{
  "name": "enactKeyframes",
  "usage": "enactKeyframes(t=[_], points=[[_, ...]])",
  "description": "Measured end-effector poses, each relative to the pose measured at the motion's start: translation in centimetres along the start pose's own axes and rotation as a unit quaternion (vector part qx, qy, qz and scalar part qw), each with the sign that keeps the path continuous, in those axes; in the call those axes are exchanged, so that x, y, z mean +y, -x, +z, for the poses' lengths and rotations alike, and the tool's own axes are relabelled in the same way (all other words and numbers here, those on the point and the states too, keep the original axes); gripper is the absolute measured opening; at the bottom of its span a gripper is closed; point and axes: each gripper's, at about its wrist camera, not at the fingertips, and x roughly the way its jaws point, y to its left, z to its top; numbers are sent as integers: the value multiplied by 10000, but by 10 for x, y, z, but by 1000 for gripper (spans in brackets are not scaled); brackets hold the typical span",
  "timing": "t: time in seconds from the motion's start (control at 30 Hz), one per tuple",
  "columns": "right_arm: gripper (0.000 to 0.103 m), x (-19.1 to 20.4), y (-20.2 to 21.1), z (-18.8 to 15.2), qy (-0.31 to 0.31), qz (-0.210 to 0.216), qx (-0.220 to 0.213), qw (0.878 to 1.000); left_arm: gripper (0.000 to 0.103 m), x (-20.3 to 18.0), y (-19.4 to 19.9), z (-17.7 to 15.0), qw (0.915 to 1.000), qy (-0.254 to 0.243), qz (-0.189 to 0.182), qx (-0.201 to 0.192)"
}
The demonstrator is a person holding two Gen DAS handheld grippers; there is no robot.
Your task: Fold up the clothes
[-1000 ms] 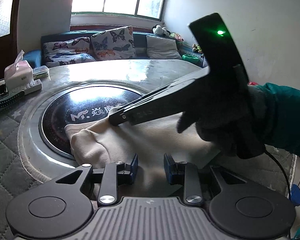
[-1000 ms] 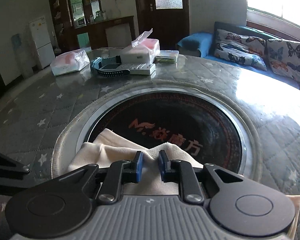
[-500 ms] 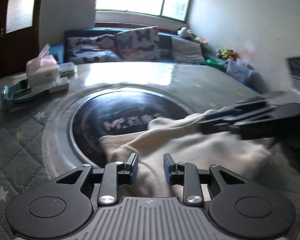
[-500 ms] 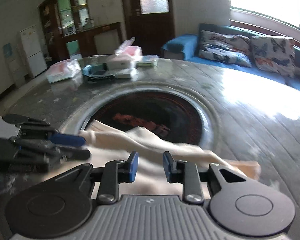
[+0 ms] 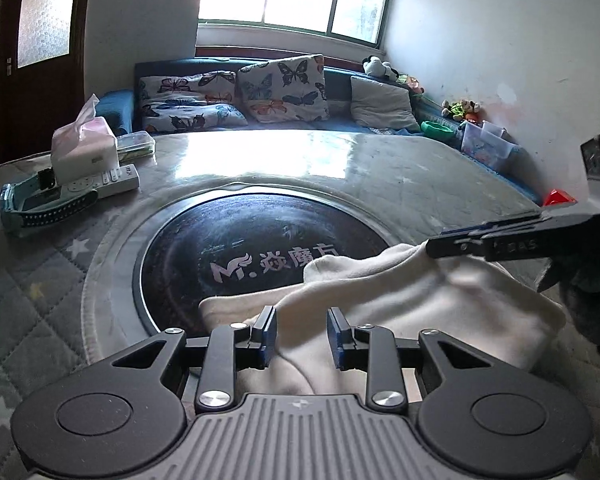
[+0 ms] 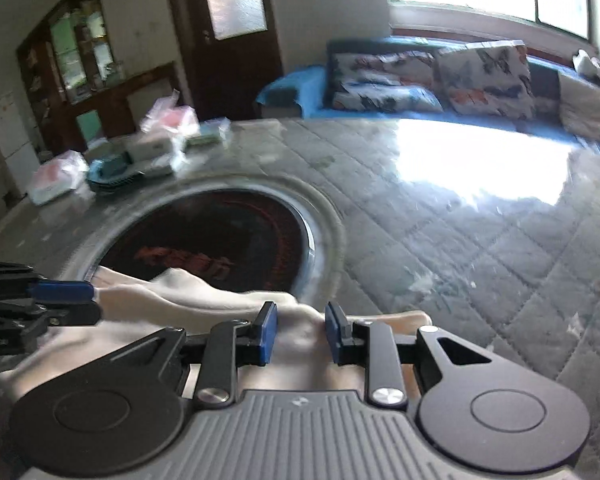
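- While my left gripper sits low at the near edge of the table, its blue pads are spread apart with the cream garment running between and under them, so it's released, not pinching anything as far as I can see.
- Over on my right gripper, same deal: pads parted, a raised ridge of the cloth sitting in the gap but neither pad pressing on it. That view is pretty motion-blurred, so take it with a grain of salt.
- From the left wrist camera my right gripper shows up off to the right, side-on, tips resting against the top edge of a fold in the fabric.
- From the right wrist camera the left gripper pokes in from the left, one blue pad touching the cloth's edge.
- The garment lies bunched just ahead of both grippers, its far edge draped over the rim of the dark round glass inset with the white logo.
- Well ahead and left of my left gripper: a tissue box, a white remote and a teal watch-looking strap, all clustered together.
- Way past the table, a blue sofa with butterfly pillows sits under the window.
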Motion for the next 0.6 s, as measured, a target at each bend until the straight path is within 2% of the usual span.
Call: enactKeyframes(t=[0.17,0.4,0.6], points=[[25,2,1,-2,49,-29,-68,10000,30,2,-10,0,9999,25,44,111],[26,20,32,-15,447,256,-23,9987,31,1,0,-4,10000,3,51,42],[28,34,56,-36,633,459,43,9969,31,-14,27,-20,9989,-437,-77,-136]])
